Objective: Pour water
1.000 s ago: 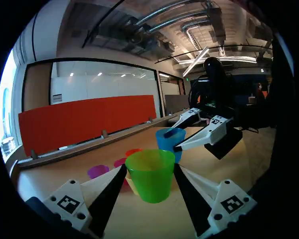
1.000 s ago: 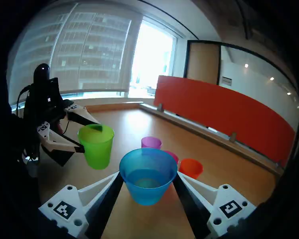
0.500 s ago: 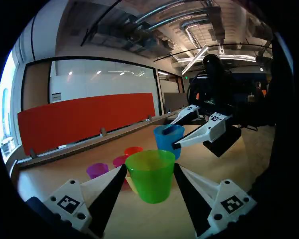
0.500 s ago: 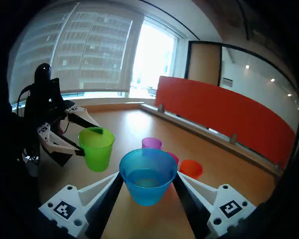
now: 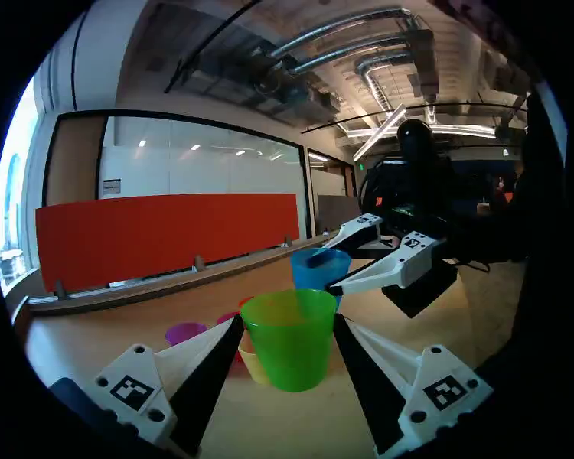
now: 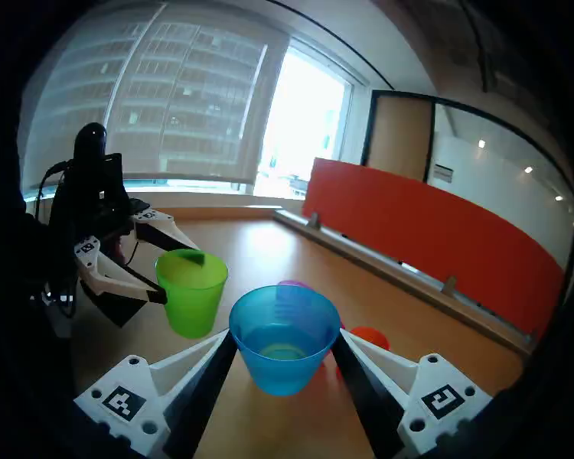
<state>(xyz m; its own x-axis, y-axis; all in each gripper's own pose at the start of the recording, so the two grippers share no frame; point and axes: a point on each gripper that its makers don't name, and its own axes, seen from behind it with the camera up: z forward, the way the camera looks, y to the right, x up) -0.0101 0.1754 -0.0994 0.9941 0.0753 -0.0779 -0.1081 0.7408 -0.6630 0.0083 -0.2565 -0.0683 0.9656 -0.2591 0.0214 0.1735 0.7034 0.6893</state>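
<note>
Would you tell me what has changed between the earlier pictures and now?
The green cup edged closer to the blue cup; the purple cup slid behind the blue one in the right gripper view. Left gripper and right gripper stay shut on their upright cups.

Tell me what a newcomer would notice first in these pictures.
Two bright cups stand out: a green cup gripped by the left hand-held gripper, and a blue cup with a little water in it, gripped by the right hand-held gripper. Behind them, a long red panel runs along the far edge of the wooden table.
</note>
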